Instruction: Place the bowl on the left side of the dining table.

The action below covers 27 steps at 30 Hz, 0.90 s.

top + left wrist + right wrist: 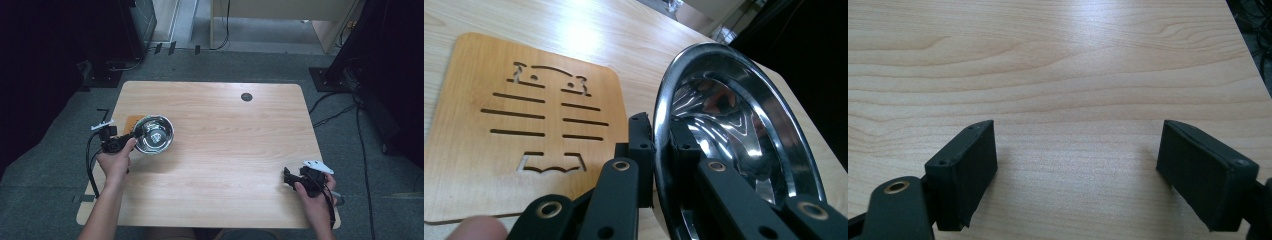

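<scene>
In the high view, the left gripper [131, 136] is at the left side of the wooden table [225, 150], and its jaws pinch the near-left rim of a shiny steel bowl [154, 134]. The bowl is just beside a flat wooden trivet [131, 121], and it covers a part of the trivet from this camera; whether the bowl rests on the table or is lifted a little, I cannot tell. The right gripper [288, 176] is well apart, near the front right corner of the table. In the left gripper view, the two black jaws are pressed on the bowl [744, 125] rim, one outside and one inside, and the bowl stands tilted. The trivet [504, 125], with cut-out lines, lies flat on the table at the left of the jaws. In the right gripper view, the right gripper [1075, 175] has its jaws spread wide over the bare table [1058, 65], with nothing between them.
</scene>
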Motion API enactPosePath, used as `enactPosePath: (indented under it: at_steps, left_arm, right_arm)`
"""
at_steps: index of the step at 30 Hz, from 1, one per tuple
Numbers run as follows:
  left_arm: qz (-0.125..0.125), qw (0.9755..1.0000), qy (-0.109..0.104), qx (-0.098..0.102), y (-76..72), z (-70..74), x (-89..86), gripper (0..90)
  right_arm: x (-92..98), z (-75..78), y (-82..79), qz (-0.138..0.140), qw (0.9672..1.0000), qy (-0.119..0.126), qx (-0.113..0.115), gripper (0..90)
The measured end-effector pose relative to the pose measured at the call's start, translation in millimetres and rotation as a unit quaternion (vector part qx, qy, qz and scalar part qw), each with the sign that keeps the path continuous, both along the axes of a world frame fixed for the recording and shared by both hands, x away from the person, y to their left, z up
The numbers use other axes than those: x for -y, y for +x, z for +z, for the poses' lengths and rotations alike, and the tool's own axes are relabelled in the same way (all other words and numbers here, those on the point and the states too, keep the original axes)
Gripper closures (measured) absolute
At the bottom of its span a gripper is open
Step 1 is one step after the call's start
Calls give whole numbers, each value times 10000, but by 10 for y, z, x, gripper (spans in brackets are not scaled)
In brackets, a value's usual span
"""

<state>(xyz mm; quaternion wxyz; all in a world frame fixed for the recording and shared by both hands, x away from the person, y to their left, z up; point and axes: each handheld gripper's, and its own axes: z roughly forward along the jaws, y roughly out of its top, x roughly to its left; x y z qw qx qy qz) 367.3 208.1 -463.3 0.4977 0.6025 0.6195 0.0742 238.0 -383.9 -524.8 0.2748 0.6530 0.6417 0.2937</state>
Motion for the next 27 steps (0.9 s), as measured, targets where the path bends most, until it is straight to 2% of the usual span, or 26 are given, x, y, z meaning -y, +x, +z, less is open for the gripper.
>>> enactPosePath:
  at_steps: [3, 13, 27]
  left_arm:
    - [104, 9999, -76, -11, 25, -9, -24, 847]
    - [537, 9985, -52, -33, 104, -46, -70, 846]
    - [915, 9958, -6, -101, 188, -108, -127, 846]
  right_arm:
    - [0, 0, 0, 0, 10000, 0, 0, 159]
    - [0, 0, 0, 0, 10000, 0, 0, 159]
    - [0, 0, 0, 0, 10000, 1, 0, 159]
